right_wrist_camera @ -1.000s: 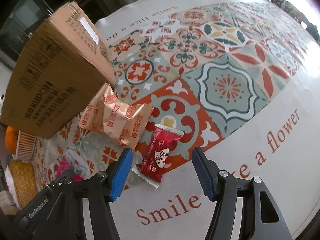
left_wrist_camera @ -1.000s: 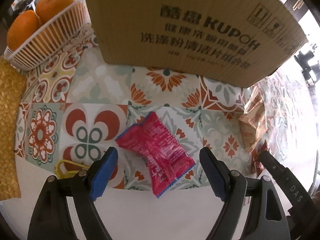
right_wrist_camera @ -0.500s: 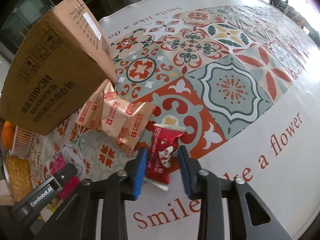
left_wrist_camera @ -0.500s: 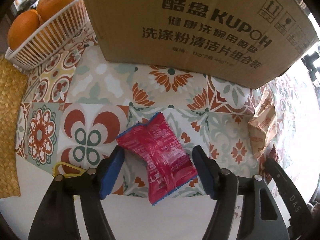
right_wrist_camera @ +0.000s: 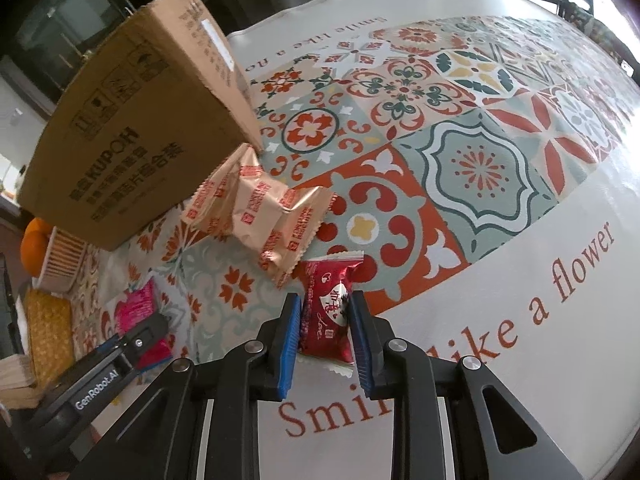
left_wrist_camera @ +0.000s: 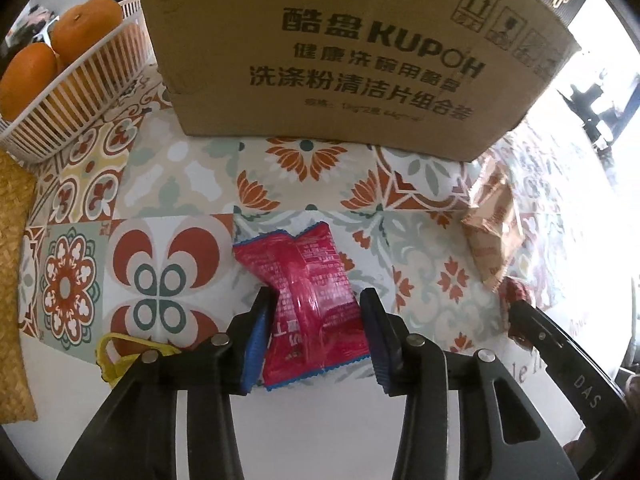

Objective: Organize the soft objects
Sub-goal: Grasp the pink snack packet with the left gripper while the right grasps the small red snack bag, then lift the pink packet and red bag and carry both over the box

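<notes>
A pink snack packet with blue edges (left_wrist_camera: 312, 300) lies on the patterned tablecloth. My left gripper (left_wrist_camera: 316, 344) is shut on its near half, blue pads pressing both sides. A small dark red candy packet (right_wrist_camera: 328, 308) lies near the table's front. My right gripper (right_wrist_camera: 325, 340) is shut on it. Two tan biscuit packets (right_wrist_camera: 256, 208) lie just behind it, against the cardboard box (right_wrist_camera: 132, 140). The pink packet also shows in the right wrist view (right_wrist_camera: 136, 308), and the tan packets in the left wrist view (left_wrist_camera: 492, 236).
The big KUPOH cardboard box (left_wrist_camera: 352, 56) stands right behind both packets. A white basket (left_wrist_camera: 76, 96) with oranges sits at the far left. A woven yellow mat (left_wrist_camera: 12, 280) lies at the left edge. A yellow clip-like item (left_wrist_camera: 120, 352) lies by my left gripper.
Both grippers have closed from wide open onto their packets: the left on the pink one, the right on the red one. Both have moved slightly forward.
</notes>
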Available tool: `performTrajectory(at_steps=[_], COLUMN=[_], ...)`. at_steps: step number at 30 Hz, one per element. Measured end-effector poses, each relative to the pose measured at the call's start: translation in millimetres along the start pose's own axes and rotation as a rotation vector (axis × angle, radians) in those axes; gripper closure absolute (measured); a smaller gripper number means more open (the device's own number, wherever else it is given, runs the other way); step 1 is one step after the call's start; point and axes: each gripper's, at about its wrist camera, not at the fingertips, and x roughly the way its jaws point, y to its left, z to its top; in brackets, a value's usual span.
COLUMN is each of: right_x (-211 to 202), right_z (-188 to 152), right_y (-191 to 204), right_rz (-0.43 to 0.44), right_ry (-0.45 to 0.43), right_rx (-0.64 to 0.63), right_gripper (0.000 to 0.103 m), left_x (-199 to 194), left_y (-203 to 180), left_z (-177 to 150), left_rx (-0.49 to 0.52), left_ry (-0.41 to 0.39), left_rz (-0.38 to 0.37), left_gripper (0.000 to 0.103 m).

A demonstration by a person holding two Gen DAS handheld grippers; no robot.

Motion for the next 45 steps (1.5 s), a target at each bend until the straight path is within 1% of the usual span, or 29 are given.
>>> performTrajectory(at_steps=[5, 8, 12, 18, 21, 22, 26, 32, 38, 45], right_x=[-13, -18, -23, -42, -53, -57, -69, -90, -112, -135], right_z=[-7, -10, -14, -19, -19, -19, -18, -17, -16, -12], right_y=[7, 11, 13, 24, 30, 32, 36, 42, 49, 59], right_rz=[0.027, 0.04, 0.069, 0.1, 0.112, 0.118, 0.14, 0.171, 0.189, 0.206], right_ry=[-0.029, -0.048, -0.059, -0.11, -0.14, -0.149, -0.182, -0.233, -0.294, -0.355], right_rx=[-0.036, -0.061, -0.072, -0.114, -0.133, -0.139, -0.15, -0.164, -0.183, -0.205], right_gripper=[0.077, 0.077, 0.077, 0.077, 0.077, 0.077, 0.077, 0.077, 0.077, 0.077], left_x=[-7, -21, -35, -63, -83, -89, -106, -145, -159, -174], left_y=[0, -2, -2, -3, 5, 8, 10, 7, 8, 7], left_z=[-9, -22, -25, -34, -34, -29, -28, -24, -18, -11], left_rx=[0.031, 0.06, 0.087, 0.087, 0.093, 0.094, 0.097, 0.113, 0.124, 0.131], left_ry=[-0.019, -0.054, -0.085, -0.141, -0.175, -0.184, -0.228, -0.293, -0.351, -0.396], left_rz=[-0.035, -0.03, -0.017, -0.036, -0.033, -0.033, -0.038, -0.042, -0.058, -0.073], left_gripper=[0.06, 0.06, 0.06, 0.06, 0.06, 0.06, 0.06, 0.06, 0.06, 0.06])
